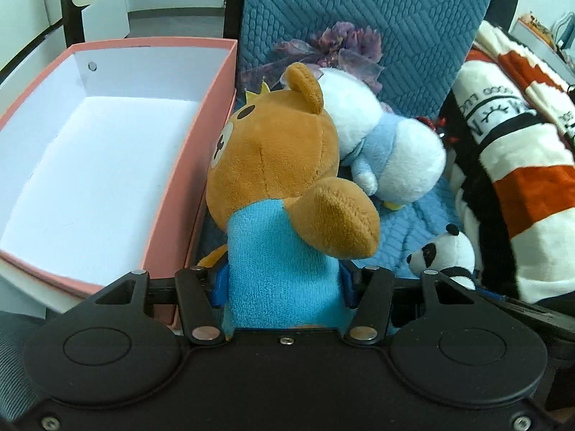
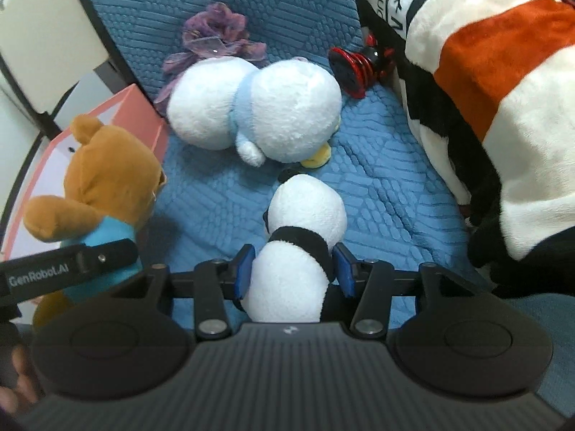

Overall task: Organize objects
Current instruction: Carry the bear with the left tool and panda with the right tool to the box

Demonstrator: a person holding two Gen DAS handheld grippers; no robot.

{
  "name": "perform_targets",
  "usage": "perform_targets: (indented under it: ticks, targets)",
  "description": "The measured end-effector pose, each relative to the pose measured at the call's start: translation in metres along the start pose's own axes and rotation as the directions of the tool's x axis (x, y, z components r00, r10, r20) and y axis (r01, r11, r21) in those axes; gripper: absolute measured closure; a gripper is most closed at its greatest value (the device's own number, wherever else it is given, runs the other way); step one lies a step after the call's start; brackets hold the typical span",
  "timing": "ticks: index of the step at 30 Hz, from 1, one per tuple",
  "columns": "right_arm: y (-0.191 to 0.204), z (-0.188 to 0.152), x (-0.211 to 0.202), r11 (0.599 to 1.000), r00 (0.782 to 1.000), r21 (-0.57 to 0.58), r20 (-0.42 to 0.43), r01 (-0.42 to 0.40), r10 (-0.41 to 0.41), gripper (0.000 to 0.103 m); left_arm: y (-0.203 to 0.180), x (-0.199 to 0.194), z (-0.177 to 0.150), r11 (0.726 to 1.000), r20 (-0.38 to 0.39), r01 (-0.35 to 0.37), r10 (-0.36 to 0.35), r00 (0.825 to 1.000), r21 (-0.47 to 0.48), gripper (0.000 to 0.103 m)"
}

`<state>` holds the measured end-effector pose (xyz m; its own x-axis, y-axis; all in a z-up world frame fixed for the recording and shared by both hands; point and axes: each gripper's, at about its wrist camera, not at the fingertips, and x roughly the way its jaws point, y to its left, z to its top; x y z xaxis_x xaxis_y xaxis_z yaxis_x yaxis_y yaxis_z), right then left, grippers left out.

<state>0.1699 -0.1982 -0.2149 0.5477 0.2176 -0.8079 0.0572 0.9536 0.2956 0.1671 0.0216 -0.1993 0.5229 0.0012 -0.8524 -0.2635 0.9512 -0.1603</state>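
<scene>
Both claws are loaded, mid-transfer. The left claw is clamped on a brown bear beside the empty pink box at the blue mattress's left edge. The right claw clamps a small panda (mid-mattress). Next, likely, each toy goes over the box rim before release.

Plush, fuzzy: bear, panda. Quilted, ribbed cloth: cushion. Matt, smooth card: box.
</scene>
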Motion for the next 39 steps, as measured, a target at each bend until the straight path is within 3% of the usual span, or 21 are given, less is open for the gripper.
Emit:
perform_targets:
  ticks: [12, 23, 39]
  targets:
    - [0.012, 0.014, -0.051, 0.998, 0.998, 0.008, 0.006, -0.057, 0.057, 0.052, 0.0, -0.047, 0.005, 0.999, 0.009, 0.038, -0.038, 0.999, -0.03, 0.05]
    - [0.037, 0.033, -0.081, 0.994, 0.995, -0.029, 0.01, -0.103, 0.103, 0.052, 0.012, -0.079, 0.034, 0.996, 0.025, 0.067, -0.065, 0.998, -0.061, 0.05]
    - [0.102, 0.087, -0.12, 0.971, 0.976, -0.146, 0.08, -0.188, 0.201, 0.052, 0.055, -0.139, 0.091, 0.992, 0.153, 0.053, -0.034, 0.988, -0.118, 0.05]
